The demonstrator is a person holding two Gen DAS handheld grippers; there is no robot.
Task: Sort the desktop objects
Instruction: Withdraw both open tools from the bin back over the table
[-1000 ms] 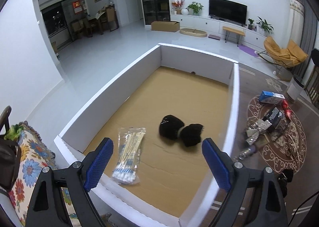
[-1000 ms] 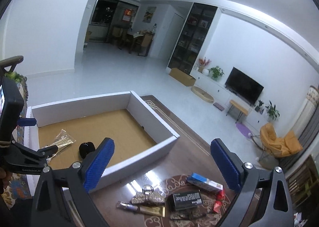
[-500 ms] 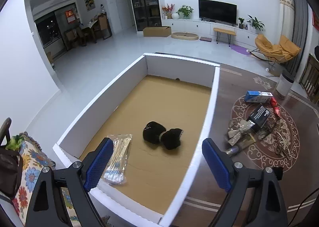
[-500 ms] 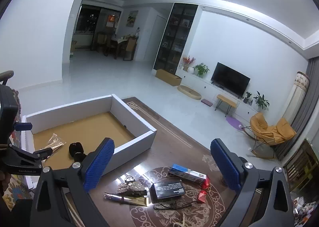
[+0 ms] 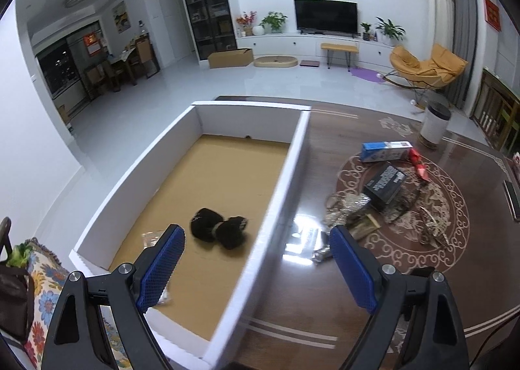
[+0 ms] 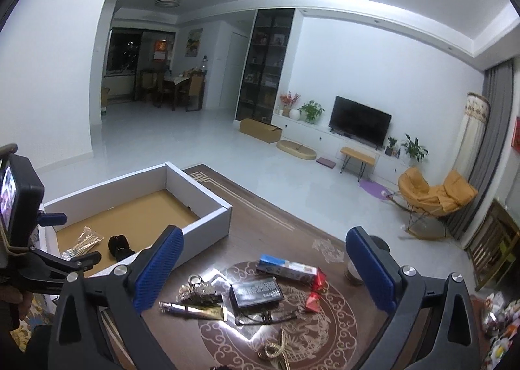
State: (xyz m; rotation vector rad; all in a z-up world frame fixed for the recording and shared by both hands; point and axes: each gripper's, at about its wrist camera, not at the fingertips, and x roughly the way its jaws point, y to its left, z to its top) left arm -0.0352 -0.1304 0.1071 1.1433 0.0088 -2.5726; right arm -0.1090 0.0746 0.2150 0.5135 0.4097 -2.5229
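Observation:
A white-walled cardboard box [image 5: 294, 159] [image 6: 208, 227] sits on the left of a dark wooden table. In it lie a black fuzzy hair tie [image 5: 218, 231] [image 6: 118, 245] and a clear bag of cotton swabs [image 6: 81, 245], partly hidden behind my left finger. On the table's round pattern lie a blue-and-white box [image 5: 386, 150] [image 6: 286, 267], a black box [image 5: 385, 182] [image 6: 256, 293], red wrapped pieces [image 6: 317, 288], a gold tube [image 6: 195, 310] and glittery clips [image 6: 198, 290]. My left gripper [image 5: 256, 267] is open and empty above the box's right wall. My right gripper [image 6: 265, 272] is open and empty above the pile.
The left gripper's body [image 6: 19, 233] shows at the left edge of the right wrist view. A flowered cloth [image 5: 42, 292] lies left of the box. A white cup [image 5: 434, 124] stands at the table's far right. A dark slim object [image 5: 512, 196] lies at the right edge.
My left gripper has swung right, from over the box interior to over its right wall and the table. My right gripper has moved right and tilted down toward the pile. Both stay open.

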